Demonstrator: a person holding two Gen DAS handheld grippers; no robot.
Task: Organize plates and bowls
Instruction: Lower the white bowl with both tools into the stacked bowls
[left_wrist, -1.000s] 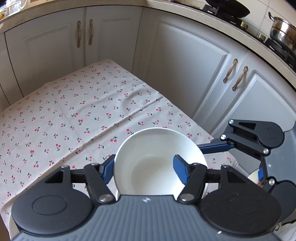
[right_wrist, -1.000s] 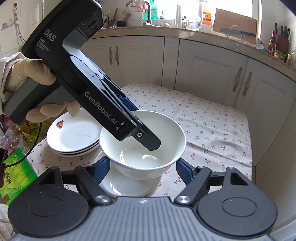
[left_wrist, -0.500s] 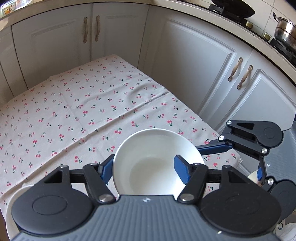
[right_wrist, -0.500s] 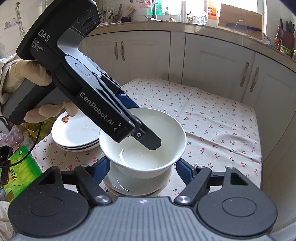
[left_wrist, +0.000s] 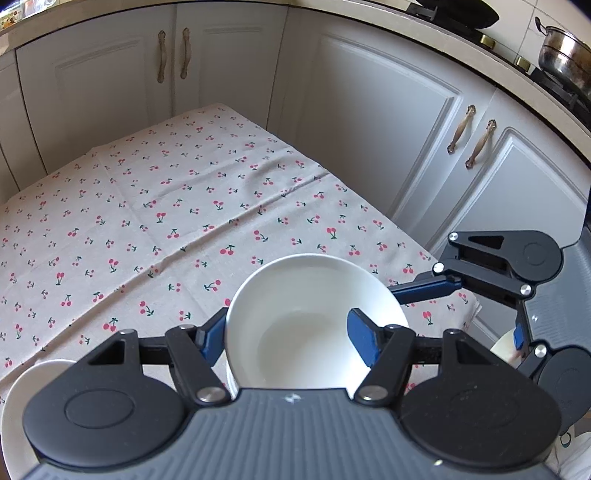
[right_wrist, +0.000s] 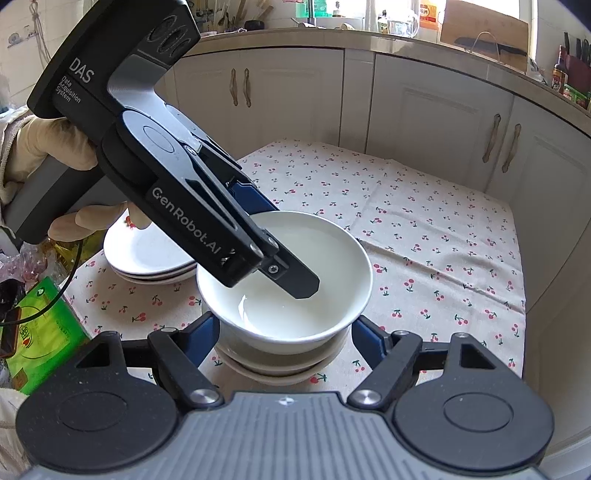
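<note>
Left gripper (right_wrist: 258, 236) jaws clamp white bowl (right_wrist: 295, 295) wall; right gripper (right_wrist: 284, 332) jaws open, straddling lower bowl (right_wrist: 288, 363).

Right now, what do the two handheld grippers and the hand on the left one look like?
Both are alike: a ribbed grey body, black linkage arms with round black hubs and silver pivot screws, and blue finger pads. The left gripper is printed in white with "DAS Data Acquisition System" and "GenRobot.AI"; a thin black cable hangs below it. The left hand wears a cream glove and a pale sleeve.

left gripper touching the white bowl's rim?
Touching. The left wrist view shows the left gripper with one finger outside and one inside the white bowl, straddling its wall.
</note>
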